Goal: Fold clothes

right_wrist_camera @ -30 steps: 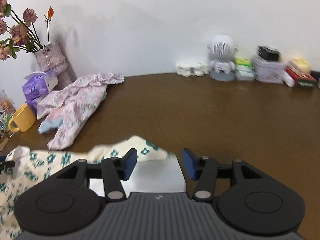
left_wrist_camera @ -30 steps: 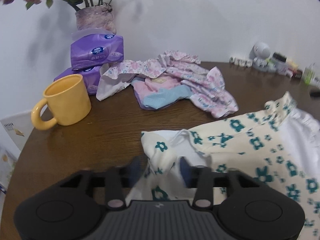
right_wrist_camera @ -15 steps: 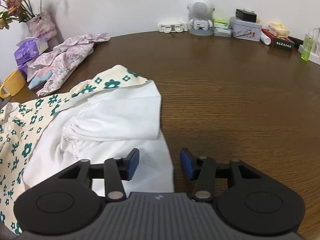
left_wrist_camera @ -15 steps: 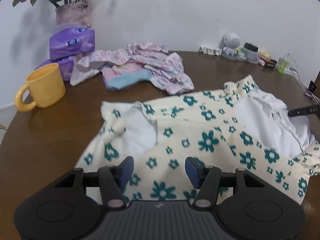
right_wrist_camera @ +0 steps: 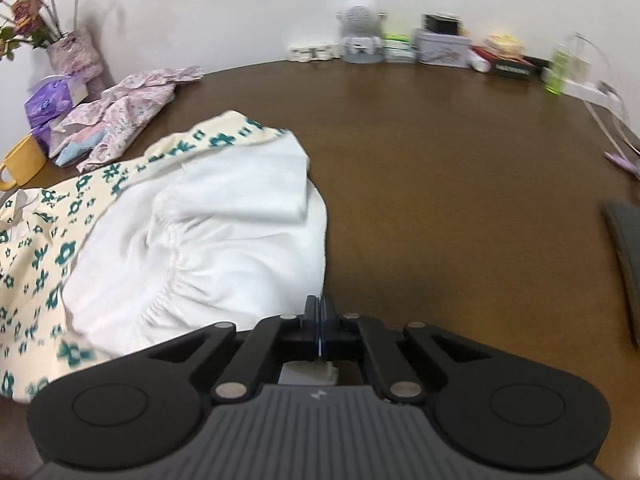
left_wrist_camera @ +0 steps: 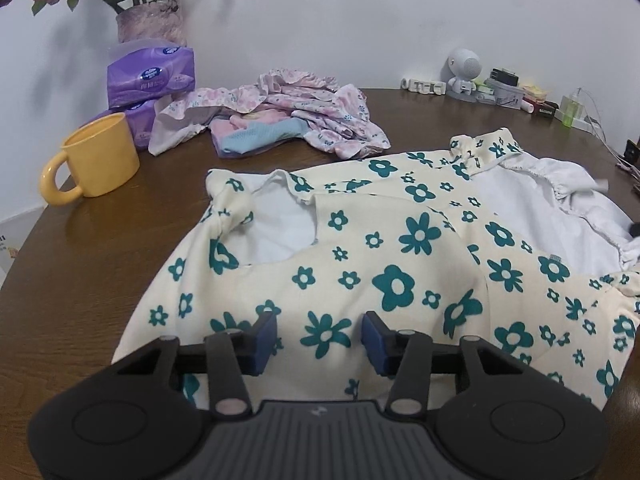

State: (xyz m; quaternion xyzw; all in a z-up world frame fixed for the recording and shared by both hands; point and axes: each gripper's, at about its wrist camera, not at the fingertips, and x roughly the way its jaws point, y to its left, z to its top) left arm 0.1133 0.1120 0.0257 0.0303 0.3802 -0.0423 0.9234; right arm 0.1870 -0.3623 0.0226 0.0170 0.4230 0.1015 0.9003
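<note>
A cream garment with teal flowers [left_wrist_camera: 400, 248] lies spread on the brown round table [left_wrist_camera: 120, 240], its white lining turned up on the right side. My left gripper [left_wrist_camera: 319, 338] hovers open over the garment's near edge, with flowered cloth showing between its blue pads. In the right wrist view the white lining [right_wrist_camera: 224, 240] lies to the left in front of my right gripper [right_wrist_camera: 320, 320]. The jaws are pressed together at the lining's near right corner. A scrap of white cloth shows just behind them.
A heap of pink flowered clothes [left_wrist_camera: 296, 112] lies at the back. Left of it stand a yellow mug [left_wrist_camera: 100, 160], purple tissue packs [left_wrist_camera: 152, 76] and a vase [left_wrist_camera: 150, 24]. Small items [right_wrist_camera: 440, 44] line the far wall. A dark object [right_wrist_camera: 628, 256] is at the right edge.
My left gripper let go of the garment's corner and pulled back, and the garment now lies spread flat. My right gripper went from open to shut at the white lining's corner.
</note>
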